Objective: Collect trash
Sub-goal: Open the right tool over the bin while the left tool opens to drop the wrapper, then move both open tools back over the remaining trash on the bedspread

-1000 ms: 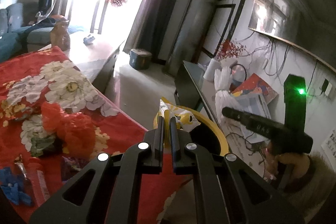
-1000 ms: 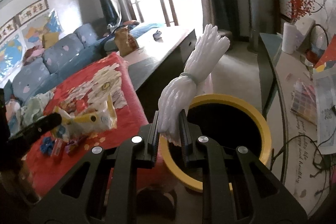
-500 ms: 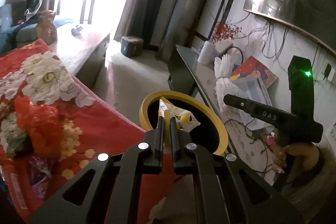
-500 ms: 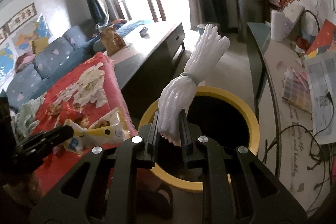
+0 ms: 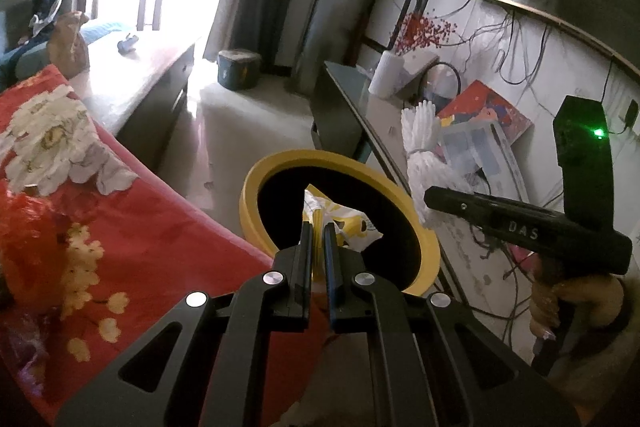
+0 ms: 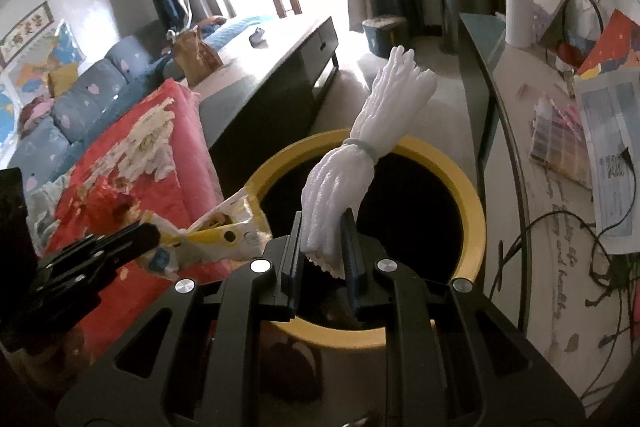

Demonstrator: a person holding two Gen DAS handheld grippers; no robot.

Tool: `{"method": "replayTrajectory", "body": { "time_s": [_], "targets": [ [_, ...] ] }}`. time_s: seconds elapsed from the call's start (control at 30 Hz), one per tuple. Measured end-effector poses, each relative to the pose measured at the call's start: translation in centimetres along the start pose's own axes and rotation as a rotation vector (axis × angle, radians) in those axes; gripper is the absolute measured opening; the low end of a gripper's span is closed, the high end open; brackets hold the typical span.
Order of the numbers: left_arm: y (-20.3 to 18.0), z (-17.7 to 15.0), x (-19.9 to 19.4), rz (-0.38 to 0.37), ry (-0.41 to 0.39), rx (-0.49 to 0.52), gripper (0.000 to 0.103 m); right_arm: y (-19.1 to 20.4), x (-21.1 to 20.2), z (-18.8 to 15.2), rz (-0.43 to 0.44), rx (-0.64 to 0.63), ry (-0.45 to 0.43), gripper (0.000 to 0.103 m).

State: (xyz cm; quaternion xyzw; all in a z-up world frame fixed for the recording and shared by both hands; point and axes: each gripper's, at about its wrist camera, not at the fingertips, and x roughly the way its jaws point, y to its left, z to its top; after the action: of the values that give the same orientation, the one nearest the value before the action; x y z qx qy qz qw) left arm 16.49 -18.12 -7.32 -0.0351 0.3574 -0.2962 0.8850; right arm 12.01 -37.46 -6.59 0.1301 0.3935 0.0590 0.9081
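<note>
While over yellow bin [image 6: 476,211]: left fingers [image 5: 318,227] pinch snack wrapper [image 5: 348,223]; right fingers [image 6: 324,223] clamp white foam bundle [image 6: 360,163].

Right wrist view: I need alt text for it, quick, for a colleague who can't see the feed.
The right gripper is shut on a white foam net bundle above the open mouth of a yellow-rimmed trash bin. At left, the left gripper holds a yellow and white snack wrapper at the bin's edge, beside a red floral cloth.
</note>
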Motion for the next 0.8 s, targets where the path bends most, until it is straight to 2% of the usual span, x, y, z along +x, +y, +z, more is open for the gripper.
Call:
{"method": "replayTrajectory", "body": {
  "time_s": [0.3,0.37,0.4,0.43,0.47,0.5,0.63,0.8],
  "targets": [
    [-0.5,0.7,3.0,0.005,0.020,0.011,0.008,-1.5,1.9,-0.8,-0.010,0.047,0.072,0.016],
    [-0.2,0.8,3.5,0.002,0.017,-0.006,0.025,-2.0,2.3,-1.1,-0.023,0.068,0.090,0.025],
    [0.0,0.8,3.6,0.002,0.012,-0.016,0.047,-2.2,2.4,-1.2,-0.025,0.076,0.092,0.028],
    [0.1,0.9,3.5,0.002,0.006,-0.025,0.060,-2.4,2.4,-1.3,-0.026,0.088,0.092,0.035],
    [0.3,1.0,3.3,-0.005,-0.001,-0.034,0.061,-2.7,2.4,-1.3,-0.031,0.105,0.089,0.043],
    [0.4,1.0,3.2,-0.005,-0.004,-0.036,0.062,-3.0,2.3,-1.3,-0.034,0.121,0.082,0.044],
    [0.7,1.2,1.6,0.017,-0.050,-0.034,0.082,-3.3,2.2,-1.2,-0.040,0.150,0.063,0.054],
    [1.1,1.0,-0.4,0.039,-0.092,-0.051,0.095,-2.8,1.7,-0.9,-0.068,0.137,0.021,0.062]
  ]
}}
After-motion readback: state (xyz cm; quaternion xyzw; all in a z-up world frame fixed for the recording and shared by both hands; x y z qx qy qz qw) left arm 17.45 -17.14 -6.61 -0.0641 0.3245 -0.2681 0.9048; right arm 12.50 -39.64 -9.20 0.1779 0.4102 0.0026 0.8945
